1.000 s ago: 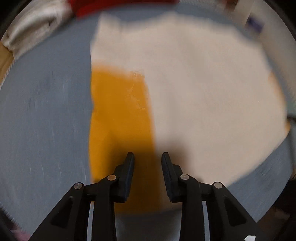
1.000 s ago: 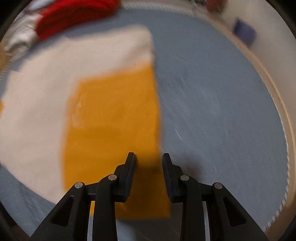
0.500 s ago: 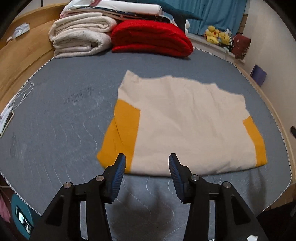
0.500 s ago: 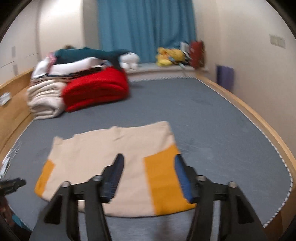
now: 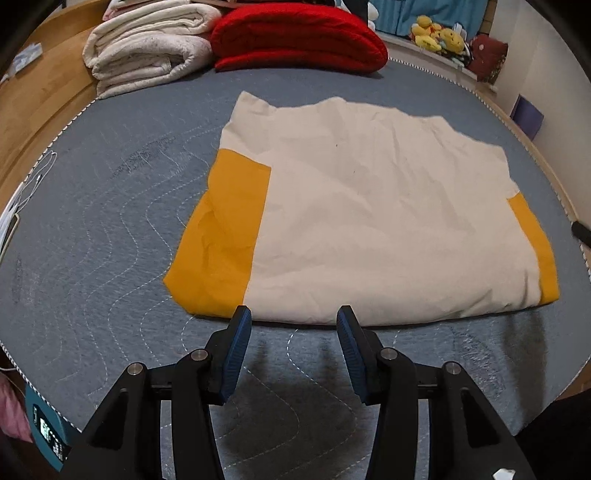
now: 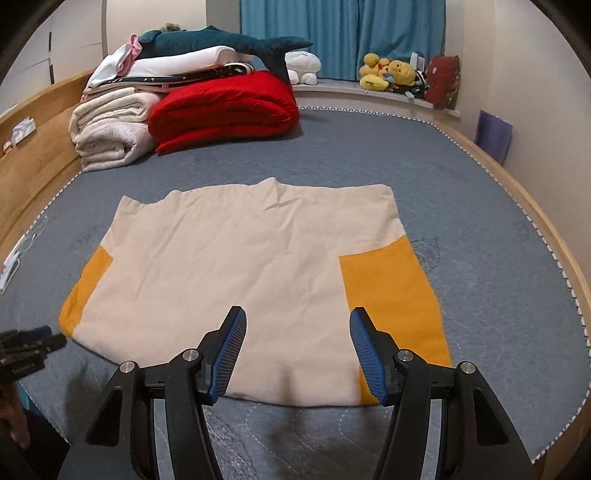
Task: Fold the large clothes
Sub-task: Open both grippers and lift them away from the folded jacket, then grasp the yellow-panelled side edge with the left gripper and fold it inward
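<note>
A cream garment (image 5: 369, 218) with orange side panels (image 5: 221, 236) lies flat and roughly square on a grey quilted bed (image 5: 103, 229), its near folded edge running straight across just ahead of both tools. A second ago the two grippers sat low over the cloth, each above an orange panel, with their jaws close together; now both are pulled back and raised, and the whole garment shows in each view. The left gripper (image 5: 293, 319) hangs clear of the near edge with its jaws standing moderately apart and nothing between them, only bare quilt beneath. The right gripper (image 6: 297, 321) hovers above the near edge toward the right-hand orange panel (image 6: 391, 295), its jaws wider still and likewise empty; both pairs opened within the last second. The release suggests one fold is finished and laid down, and the garment, still broad, probably needs at least one more fold across before it is compact. At the far end of the bed, well apart from the garment, sit a rolled white blanket (image 6: 110, 133) and a folded red blanket (image 6: 225, 107), with a stack of linens and a dark plush shark (image 6: 221, 42) above them. Soft toys (image 6: 388, 74) line a ledge below blue curtains (image 6: 343, 33). The bed's wooden frame (image 6: 33, 155) runs along the left side.
</note>
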`<act>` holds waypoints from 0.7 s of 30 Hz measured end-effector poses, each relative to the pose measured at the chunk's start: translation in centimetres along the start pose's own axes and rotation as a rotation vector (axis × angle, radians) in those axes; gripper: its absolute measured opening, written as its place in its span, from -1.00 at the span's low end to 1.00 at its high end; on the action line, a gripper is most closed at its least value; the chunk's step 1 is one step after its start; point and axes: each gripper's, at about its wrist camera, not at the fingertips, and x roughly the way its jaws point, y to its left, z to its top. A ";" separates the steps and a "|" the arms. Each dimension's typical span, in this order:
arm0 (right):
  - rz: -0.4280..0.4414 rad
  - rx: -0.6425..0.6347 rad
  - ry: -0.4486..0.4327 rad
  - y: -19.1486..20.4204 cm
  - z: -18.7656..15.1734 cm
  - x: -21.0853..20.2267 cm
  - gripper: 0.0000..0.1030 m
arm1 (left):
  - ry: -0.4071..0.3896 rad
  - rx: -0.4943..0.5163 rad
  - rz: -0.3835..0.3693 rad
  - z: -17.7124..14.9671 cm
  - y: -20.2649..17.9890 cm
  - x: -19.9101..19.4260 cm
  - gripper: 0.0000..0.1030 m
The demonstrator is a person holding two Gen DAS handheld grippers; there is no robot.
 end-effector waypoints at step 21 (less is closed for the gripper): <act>0.137 0.022 0.079 1.7 1.1 1.8 0.15 | 0.114 -0.790 -0.329 -3.2 10.6 7.8 -0.01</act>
